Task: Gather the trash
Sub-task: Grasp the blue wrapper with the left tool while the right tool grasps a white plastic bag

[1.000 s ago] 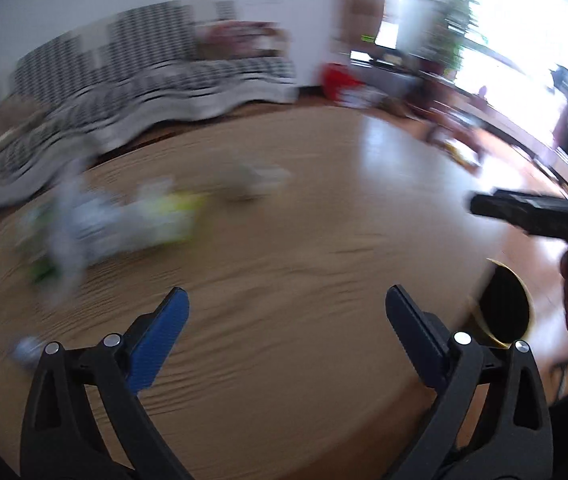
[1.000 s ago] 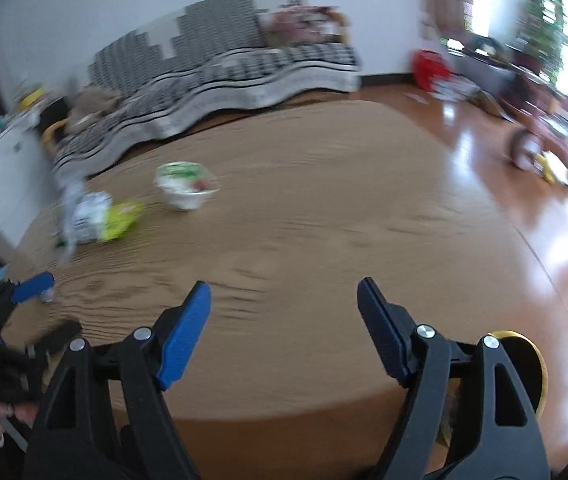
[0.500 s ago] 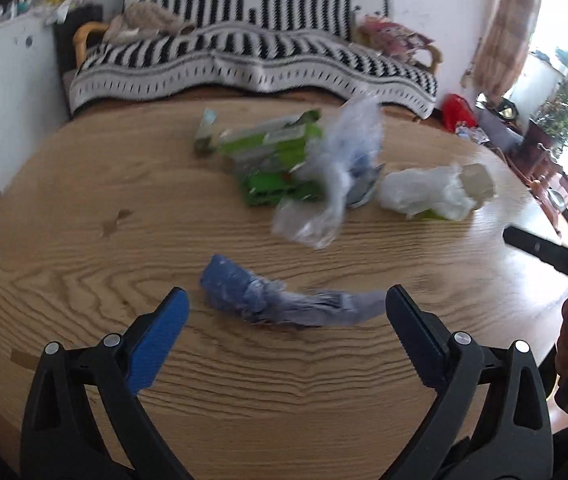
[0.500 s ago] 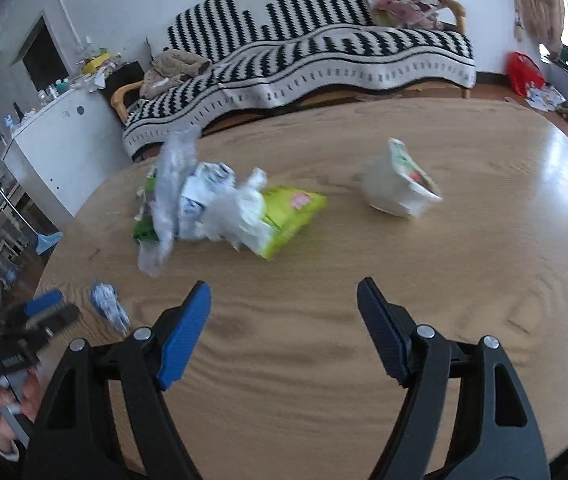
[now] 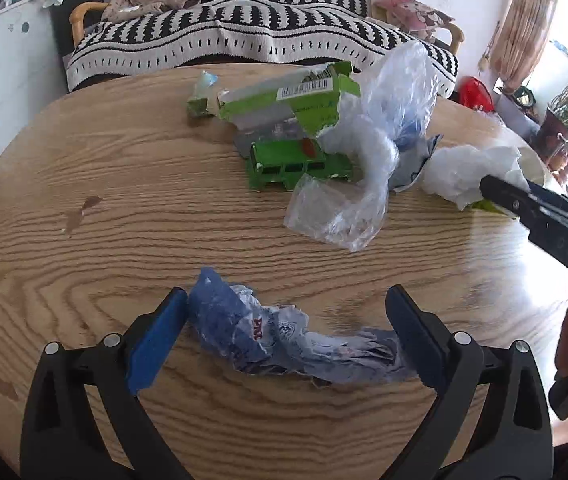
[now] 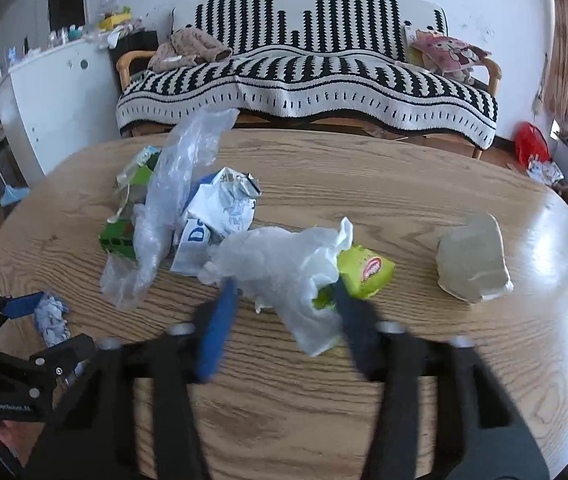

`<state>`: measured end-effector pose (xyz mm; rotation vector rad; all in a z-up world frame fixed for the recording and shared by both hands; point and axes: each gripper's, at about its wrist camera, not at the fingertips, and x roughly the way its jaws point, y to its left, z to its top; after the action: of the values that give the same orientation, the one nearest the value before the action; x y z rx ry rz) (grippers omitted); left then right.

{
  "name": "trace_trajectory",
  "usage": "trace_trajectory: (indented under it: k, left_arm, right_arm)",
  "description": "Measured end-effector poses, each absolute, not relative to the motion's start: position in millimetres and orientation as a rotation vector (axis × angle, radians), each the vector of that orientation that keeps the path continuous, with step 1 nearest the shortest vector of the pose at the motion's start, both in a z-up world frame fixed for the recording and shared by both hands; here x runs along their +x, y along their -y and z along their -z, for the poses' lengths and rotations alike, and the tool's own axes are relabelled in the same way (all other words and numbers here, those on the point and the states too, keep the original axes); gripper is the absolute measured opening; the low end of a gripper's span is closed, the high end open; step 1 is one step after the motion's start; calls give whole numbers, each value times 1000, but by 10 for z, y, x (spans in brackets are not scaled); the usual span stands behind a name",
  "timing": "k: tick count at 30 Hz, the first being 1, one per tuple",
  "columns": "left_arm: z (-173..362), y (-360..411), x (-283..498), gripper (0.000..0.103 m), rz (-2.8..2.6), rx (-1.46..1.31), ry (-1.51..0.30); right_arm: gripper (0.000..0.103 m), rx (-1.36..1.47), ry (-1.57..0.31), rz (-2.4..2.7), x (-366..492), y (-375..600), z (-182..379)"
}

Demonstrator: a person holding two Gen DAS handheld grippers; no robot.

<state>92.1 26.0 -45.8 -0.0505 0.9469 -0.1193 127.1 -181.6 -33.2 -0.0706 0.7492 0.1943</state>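
Trash lies on a round wooden table (image 5: pixel 83 168). My left gripper (image 5: pixel 284 328) is open, its fingers either side of a crumpled blue-and-white wrapper (image 5: pixel 284 340) that also shows in the right wrist view (image 6: pixel 49 318). My right gripper (image 6: pixel 284 316) is open, blurred, its fingers around a white tissue (image 6: pixel 284 264) lying over a yellow-green snack bag (image 6: pixel 368 272). Further back lie a clear plastic bag (image 5: pixel 376 136), green cartons (image 5: pixel 296 160) and a blue-and-white packet (image 6: pixel 219 208).
A crushed whitish paper cup (image 6: pixel 472 260) lies at the table's right. A small folded wrapper (image 5: pixel 201 94) sits near the far edge. A striped sofa (image 6: pixel 308 72) stands behind the table and a white cabinet (image 6: pixel 51 100) at the left.
Both grippers swung left from the bare table to the trash and moved in. The left now straddles the blue wrapper; the right's jaws have narrowed around the tissue.
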Motion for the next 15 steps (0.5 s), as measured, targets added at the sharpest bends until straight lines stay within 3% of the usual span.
trace_trajectory:
  k: [1, 2, 4, 5, 6, 9, 15]
  left_arm:
    - [454, -244, 921, 95, 121, -43, -940]
    - [439, -219, 914, 89, 126, -30, -931]
    - [424, -191, 906, 60, 143, -28, -932]
    - [427, -178, 908, 36, 153, -27, -942]
    - [432, -161, 903, 26, 163, -27, -951]
    - [355, -159, 863, 19, 182, -56, -927]
    - [121, -140, 788, 17, 196, -79, -866]
  right_arm:
    - [13, -77, -746, -203, 1267, 1803, 335]
    - [8, -74, -745, -215, 1256, 1796, 328]
    - [5, -60, -729, -238, 1202, 1791, 287]
    - [4, -52, -720, -250, 1169, 1798, 249]
    - [4, -37, -706, -267, 1122, 1811, 199]
    - [4, 7, -679, -300, 1024, 1878, 53]
    - [4, 67, -634, -304, 787, 2115, -204]
